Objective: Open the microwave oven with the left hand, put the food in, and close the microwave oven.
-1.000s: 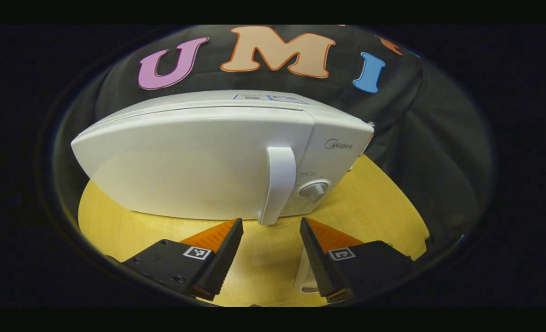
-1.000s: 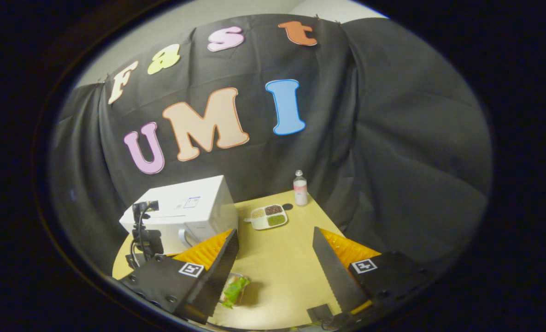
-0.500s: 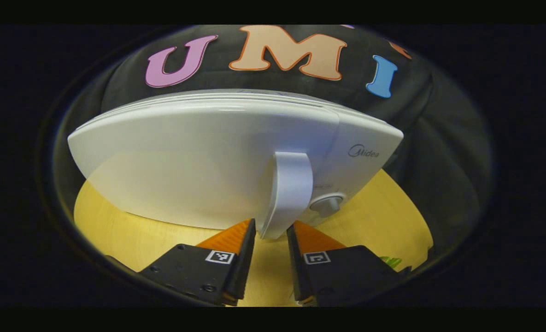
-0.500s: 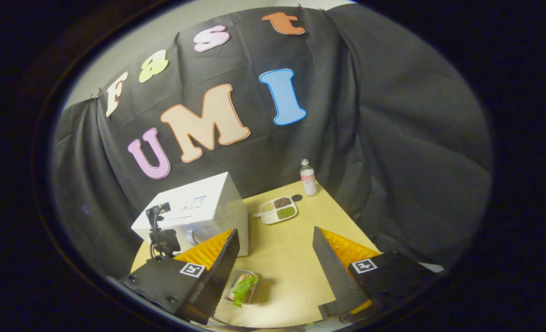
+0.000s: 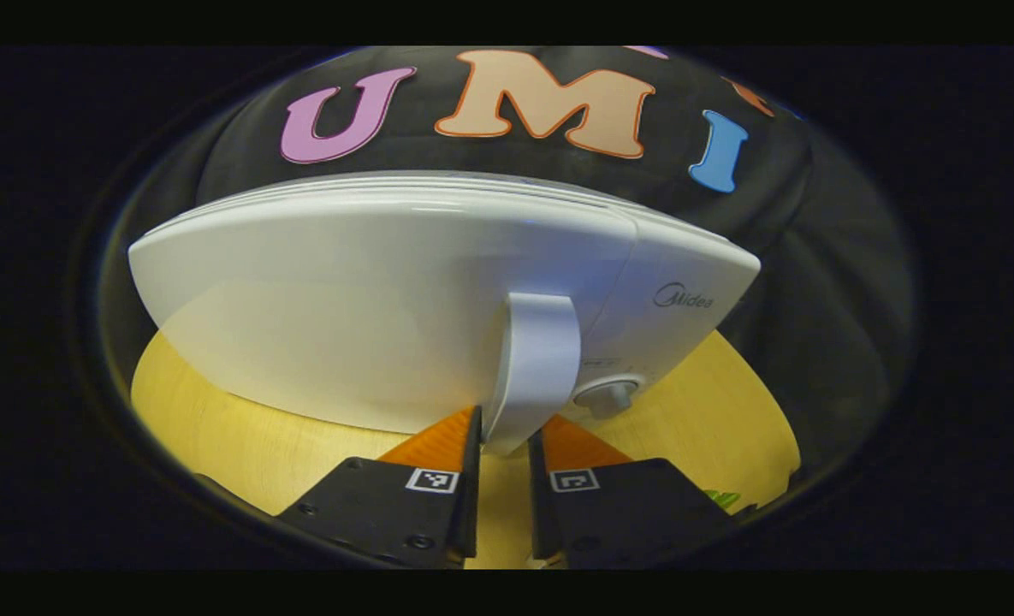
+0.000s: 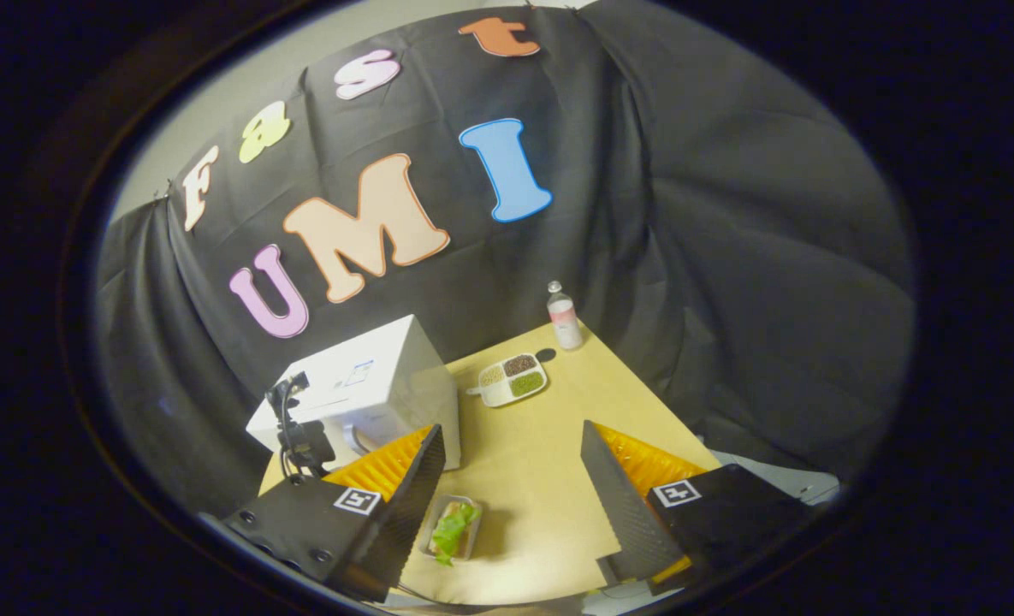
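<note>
The white microwave (image 5: 370,299) stands with its door closed. Its upright door handle (image 5: 536,359) reaches down between my left gripper's fingers. My left gripper (image 5: 504,421) is shut on the handle's lower end, one finger on each side. In the right gripper view the microwave (image 6: 370,381) sits at the table's left, and the left gripper (image 6: 301,436) is seen at its front. The food (image 6: 453,529), a small clear tray with green lettuce, lies on the table. My right gripper (image 6: 511,430) hangs open high above it, holding nothing.
On the yellow wooden table (image 6: 541,462), a divided plate (image 6: 513,380) of grains and a small bottle (image 6: 563,315) stand at the far side. A round knob (image 5: 607,395) sits right of the handle. Black cloth surrounds the table.
My left gripper moved up to the handle and narrowed from wide open until its fingers pinch the handle's lower end. The right gripper drifted, staying open.
</note>
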`<action>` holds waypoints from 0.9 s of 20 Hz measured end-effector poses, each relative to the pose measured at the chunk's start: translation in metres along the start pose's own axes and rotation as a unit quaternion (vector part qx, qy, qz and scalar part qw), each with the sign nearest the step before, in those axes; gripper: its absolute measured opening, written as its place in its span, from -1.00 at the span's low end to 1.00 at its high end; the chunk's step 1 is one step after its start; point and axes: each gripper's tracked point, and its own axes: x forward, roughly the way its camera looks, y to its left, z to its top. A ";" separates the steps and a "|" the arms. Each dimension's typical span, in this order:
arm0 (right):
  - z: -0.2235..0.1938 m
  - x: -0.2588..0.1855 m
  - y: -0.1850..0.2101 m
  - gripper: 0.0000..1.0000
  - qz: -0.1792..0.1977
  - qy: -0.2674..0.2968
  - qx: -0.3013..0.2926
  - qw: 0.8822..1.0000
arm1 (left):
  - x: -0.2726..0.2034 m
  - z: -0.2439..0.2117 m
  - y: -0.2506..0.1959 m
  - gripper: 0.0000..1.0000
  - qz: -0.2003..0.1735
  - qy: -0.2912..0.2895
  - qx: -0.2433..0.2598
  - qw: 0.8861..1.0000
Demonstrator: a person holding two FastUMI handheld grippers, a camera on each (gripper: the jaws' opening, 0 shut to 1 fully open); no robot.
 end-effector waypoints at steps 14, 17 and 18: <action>-0.026 -0.035 0.008 0.80 0.021 0.010 -0.001 1.000 | -0.004 0.001 0.001 -0.91 0.000 -0.032 0.001 0.999; -0.034 -0.042 0.005 0.80 0.016 0.014 -0.009 1.000 | -0.005 0.001 0.002 -0.92 0.008 -0.037 -0.010 0.999; -0.036 -0.042 0.004 0.80 0.014 0.017 -0.011 1.000 | -0.005 0.001 0.001 -0.92 0.007 -0.037 -0.010 0.999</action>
